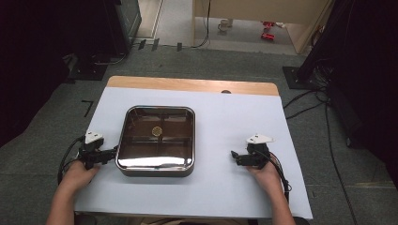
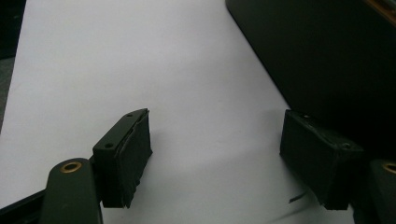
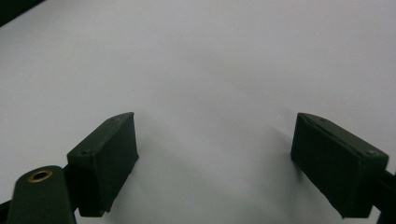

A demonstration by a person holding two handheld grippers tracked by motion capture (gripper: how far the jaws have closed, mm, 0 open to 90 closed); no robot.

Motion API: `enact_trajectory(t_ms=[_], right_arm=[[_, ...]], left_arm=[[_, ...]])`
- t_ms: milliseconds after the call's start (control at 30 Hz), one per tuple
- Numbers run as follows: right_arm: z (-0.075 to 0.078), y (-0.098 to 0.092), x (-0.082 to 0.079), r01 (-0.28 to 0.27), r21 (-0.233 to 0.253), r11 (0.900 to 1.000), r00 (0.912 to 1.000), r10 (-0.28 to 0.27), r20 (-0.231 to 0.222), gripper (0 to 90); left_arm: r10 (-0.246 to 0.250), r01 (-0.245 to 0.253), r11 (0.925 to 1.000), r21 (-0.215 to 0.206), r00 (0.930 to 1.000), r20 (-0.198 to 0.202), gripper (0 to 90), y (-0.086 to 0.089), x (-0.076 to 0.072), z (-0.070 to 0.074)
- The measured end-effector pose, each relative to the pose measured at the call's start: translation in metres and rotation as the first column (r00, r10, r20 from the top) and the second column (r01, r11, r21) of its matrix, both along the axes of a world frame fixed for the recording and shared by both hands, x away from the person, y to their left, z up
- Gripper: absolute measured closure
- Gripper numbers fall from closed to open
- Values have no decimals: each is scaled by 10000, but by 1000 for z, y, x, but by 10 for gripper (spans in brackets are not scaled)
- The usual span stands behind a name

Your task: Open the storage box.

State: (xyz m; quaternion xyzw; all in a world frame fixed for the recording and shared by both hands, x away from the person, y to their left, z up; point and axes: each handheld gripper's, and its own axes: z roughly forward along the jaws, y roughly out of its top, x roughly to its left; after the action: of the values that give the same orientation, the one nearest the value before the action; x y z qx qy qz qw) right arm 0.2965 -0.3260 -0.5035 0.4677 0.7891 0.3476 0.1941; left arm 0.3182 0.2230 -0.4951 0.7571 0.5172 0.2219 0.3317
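Your left gripper [image 1: 109, 153] rests just left of the square dark basin [image 1: 156, 140], jaws apart; your right gripper [image 1: 234, 157], well right of it, likewise gapes, empty.

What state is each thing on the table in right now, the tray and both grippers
Square tray: flat on the white sheet, glossy, one small round gold piece inside.
Left gripper: open, holding nothing, beside the tray's left wall.
Right gripper: open, holding nothing, over bare sheet.
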Motion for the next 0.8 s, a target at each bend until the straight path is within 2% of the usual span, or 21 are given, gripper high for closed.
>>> enact_trajectory(t_ms=[500, 633, 733, 800], right_arm=[[2, 1, 0, 60, -62, 10000, 9999, -61, -116, 150], [3, 2, 0, 53, -70, 10000, 9997, -55, -242, 190], [6, 2, -1, -173, -64, 9998, 9993, 170, -345, 286], [9, 1, -1, -158, 57, 9999, 9988, 160, -457, 317]], left_arm=[[5, -5, 10000, 3, 10000, 0, 248, 0, 0, 0], [5, -5, 10000, 9, 10000, 0, 248, 0, 0, 0], [6, -6, 10000, 18, 10000, 4, 249, 0, 0, 0], [7, -7, 10000, 19, 10000, 1, 249, 0, 0, 0]])
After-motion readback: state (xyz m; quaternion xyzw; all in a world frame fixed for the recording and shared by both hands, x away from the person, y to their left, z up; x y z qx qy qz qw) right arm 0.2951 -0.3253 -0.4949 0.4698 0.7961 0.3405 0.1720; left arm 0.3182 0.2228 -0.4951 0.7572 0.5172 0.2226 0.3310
